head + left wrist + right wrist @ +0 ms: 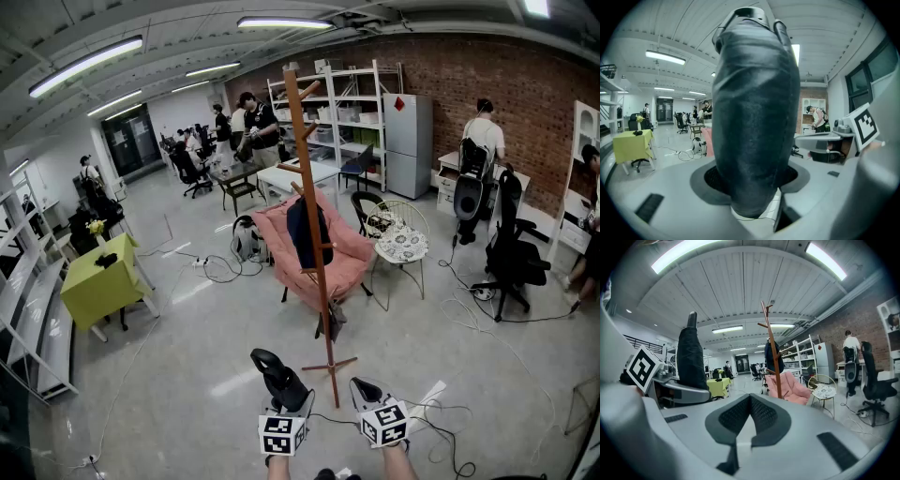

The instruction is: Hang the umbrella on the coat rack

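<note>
Left claw (289, 405): closed on the folded black umbrella (277, 373), which it holds upright. The umbrella is near the foot of the wooden coat rack (312, 202), to its left and apart from it. 1 dark garment (307, 236) hangs on the rack. Right claw (750, 401): jaws together, nothing between.

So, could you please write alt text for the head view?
The left gripper holds a folded black umbrella in front of a tall wooden coat rack; the right gripper beside it is empty.
</note>
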`<move>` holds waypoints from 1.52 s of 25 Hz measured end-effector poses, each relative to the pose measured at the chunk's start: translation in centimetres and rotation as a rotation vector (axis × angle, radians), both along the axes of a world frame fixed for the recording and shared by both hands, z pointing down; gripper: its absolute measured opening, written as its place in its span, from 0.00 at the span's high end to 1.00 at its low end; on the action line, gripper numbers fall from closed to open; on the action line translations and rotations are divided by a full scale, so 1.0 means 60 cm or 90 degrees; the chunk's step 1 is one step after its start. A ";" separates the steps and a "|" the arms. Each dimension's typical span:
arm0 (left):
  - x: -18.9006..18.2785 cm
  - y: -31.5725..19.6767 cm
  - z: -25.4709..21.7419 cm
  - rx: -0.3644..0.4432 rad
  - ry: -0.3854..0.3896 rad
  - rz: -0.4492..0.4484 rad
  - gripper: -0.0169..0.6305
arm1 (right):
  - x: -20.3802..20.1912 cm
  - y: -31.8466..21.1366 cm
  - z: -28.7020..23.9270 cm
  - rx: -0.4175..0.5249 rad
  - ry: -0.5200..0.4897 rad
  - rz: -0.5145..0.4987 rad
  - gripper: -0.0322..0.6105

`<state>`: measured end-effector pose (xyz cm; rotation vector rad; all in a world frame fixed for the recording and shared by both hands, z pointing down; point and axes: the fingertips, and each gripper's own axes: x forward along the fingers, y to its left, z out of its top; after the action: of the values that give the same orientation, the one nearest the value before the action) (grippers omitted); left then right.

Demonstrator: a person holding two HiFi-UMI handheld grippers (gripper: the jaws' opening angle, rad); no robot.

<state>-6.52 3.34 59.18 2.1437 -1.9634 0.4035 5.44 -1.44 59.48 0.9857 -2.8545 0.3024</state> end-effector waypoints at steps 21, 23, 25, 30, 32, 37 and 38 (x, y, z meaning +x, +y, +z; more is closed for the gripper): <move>-0.012 -0.004 -0.010 -0.043 -0.071 -0.013 0.57 | 0.048 -0.044 -0.004 -0.041 -0.039 0.035 0.95; -0.013 -0.015 -0.003 -0.052 -0.077 -0.004 0.57 | 0.042 -0.050 -0.001 -0.030 -0.020 0.034 0.95; -0.018 -0.032 0.003 -0.052 -0.072 0.005 0.57 | 0.031 -0.060 -0.001 -0.020 -0.011 0.034 0.95; -0.040 -0.083 0.014 -0.042 -0.050 0.021 0.57 | 0.004 -0.098 -0.003 -0.022 -0.006 0.043 0.95; -0.044 -0.108 0.020 -0.044 -0.047 0.033 0.57 | -0.001 -0.114 -0.005 -0.018 0.003 0.046 0.95; -0.054 -0.173 0.032 -0.051 -0.020 0.059 0.57 | -0.008 -0.172 -0.018 0.023 0.025 0.084 0.95; -0.058 -0.185 0.033 -0.053 -0.018 0.064 0.57 | -0.011 -0.184 -0.022 0.028 0.025 0.093 0.95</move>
<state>-10.02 -7.78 61.14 2.2017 -1.8243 0.5248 4.77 -12.49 58.14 1.1975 -2.7713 0.2310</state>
